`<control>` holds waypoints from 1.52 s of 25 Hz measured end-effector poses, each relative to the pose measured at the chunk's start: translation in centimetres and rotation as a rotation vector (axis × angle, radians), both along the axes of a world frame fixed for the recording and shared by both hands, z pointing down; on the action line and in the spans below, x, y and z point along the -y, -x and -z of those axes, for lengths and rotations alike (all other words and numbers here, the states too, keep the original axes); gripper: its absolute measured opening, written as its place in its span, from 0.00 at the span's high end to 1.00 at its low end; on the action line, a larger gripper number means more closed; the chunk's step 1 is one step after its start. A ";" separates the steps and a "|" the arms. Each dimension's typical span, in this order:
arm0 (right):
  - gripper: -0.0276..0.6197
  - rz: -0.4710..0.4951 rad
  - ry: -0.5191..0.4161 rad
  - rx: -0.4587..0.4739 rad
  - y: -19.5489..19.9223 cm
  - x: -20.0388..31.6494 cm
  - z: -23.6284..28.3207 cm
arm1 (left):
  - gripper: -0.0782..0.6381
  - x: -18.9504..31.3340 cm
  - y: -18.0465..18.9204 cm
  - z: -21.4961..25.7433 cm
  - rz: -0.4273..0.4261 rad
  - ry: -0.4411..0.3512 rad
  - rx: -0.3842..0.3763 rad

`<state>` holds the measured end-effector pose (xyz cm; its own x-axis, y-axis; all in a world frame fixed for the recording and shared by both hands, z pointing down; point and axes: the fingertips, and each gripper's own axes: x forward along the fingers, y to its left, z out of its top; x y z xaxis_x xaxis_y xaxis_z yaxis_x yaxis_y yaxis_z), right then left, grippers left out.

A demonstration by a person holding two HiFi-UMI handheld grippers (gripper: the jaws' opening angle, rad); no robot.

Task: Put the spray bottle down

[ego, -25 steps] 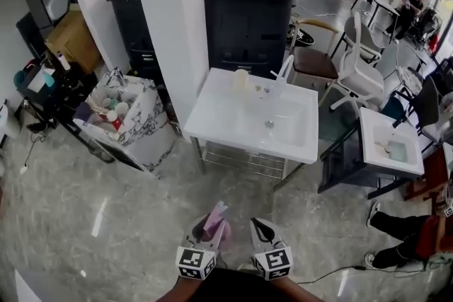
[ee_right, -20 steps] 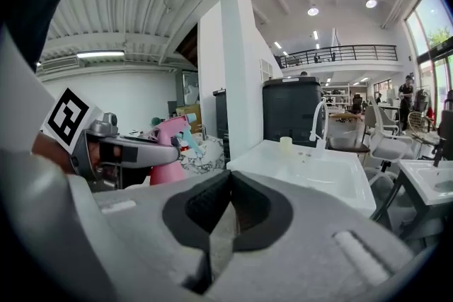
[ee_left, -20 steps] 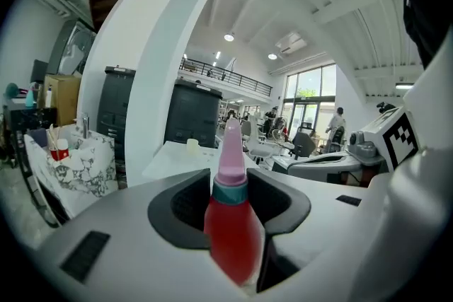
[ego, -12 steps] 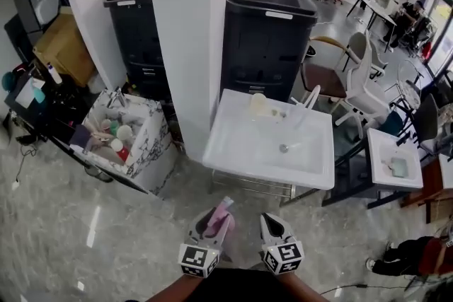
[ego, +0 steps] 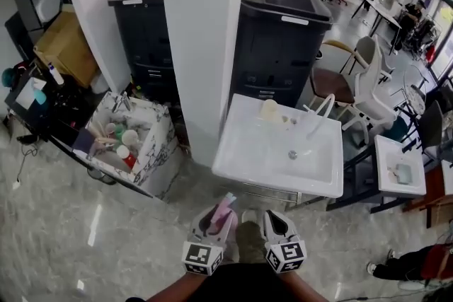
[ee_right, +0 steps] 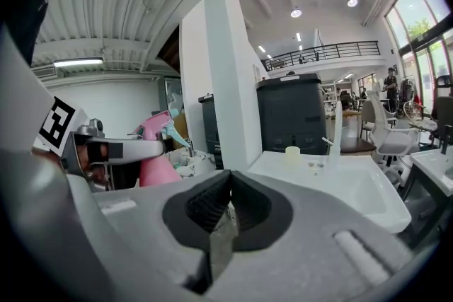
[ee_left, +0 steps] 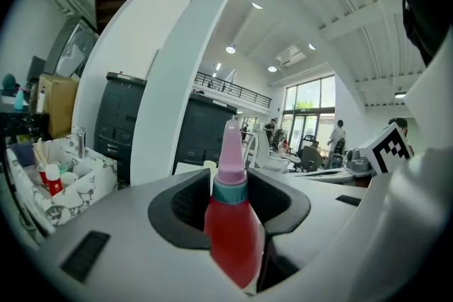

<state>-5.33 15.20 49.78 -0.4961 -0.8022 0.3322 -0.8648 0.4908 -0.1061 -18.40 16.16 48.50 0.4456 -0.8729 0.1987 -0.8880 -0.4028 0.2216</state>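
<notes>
Left gripper (ego: 214, 221): jaws partly spread and clamped on the spray bottle (ee_left: 232, 240), which stands upright between them, pink nozzle and teal collar above a red body. Right gripper (ee_right: 225, 212): jaws pressed together, nothing between them. Both are held side by side, low and close to the person's body, pointing forward and slightly downward over the grey floor (ego: 85, 223). Ahead of them stands a white sink (ego: 248, 159) beside a white pillar (ego: 202, 46). A marbled box (ego: 161, 145) of bottles sits to the left of the pillar.
</notes>
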 end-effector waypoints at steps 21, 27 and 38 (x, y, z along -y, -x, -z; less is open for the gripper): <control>0.96 -0.026 -0.036 0.080 -4.0 24.5 -0.6 | 0.65 23.7 -5.8 -2.8 -0.097 0.007 0.110; 0.96 -0.024 -0.003 0.086 -5.7 30.7 -1.6 | 0.65 31.8 -6.5 -5.1 -0.048 0.077 0.107; 0.96 0.083 0.086 0.095 -5.6 39.6 -5.2 | 0.65 44.7 -5.9 -10.6 0.079 0.157 0.141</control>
